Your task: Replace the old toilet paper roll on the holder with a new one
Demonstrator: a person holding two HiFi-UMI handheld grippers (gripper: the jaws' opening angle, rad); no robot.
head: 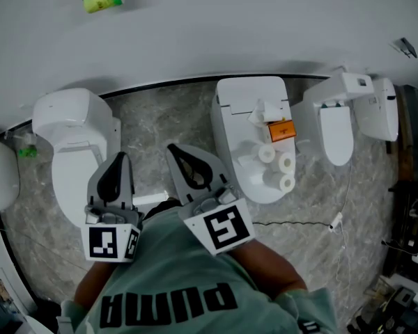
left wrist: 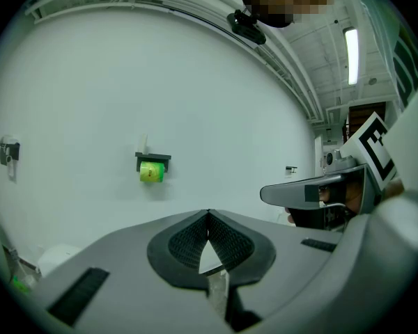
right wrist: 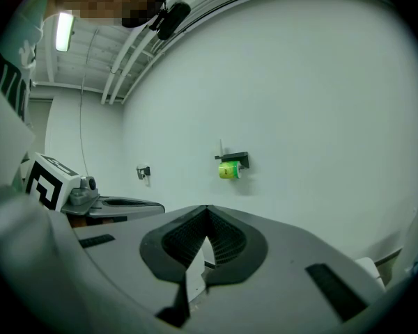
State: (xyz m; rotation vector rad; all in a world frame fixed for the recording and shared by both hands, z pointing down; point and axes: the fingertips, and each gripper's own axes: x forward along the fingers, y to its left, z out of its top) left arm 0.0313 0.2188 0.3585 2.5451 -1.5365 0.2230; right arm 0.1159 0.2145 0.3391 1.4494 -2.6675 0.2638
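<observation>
- Where the plain white wall rises at the far side, one black holder (left wrist: 153, 158) carries one green roll (left wrist: 151, 172), hung just under it and well apart from both tools.
- Two tools are held near the person's chest. The left tool (left wrist: 207, 216) has its jaws pressed together with nothing between them, and the right tool (right wrist: 207, 211) is likewise closed and empty.
- Each tool has ribbed dark pads set in smooth grey shells, and each carries one marker cube.
- Three white rolls (head: 286, 163) lie close together on the closed lid of the middle toilet (head: 237, 103), on the near side of one orange box (head: 281, 130).
- Three toilets show clearly: the middle one, the left toilet (head: 66, 113) and the right toilet (head: 338, 131). All are glossy, white and rounded.
- More white fixtures at the left and right edges are cut off, and I cannot tell what they are.
- One small fitting (left wrist: 8, 150) on the wall to the left of the holder is too small to make out.
- The floor (head: 160, 113) is grey veined stone, and one thin cable (head: 292, 223) trails across it on the right.
- The person's green shirt (head: 174, 270) hides the nearest part of the floor.
</observation>
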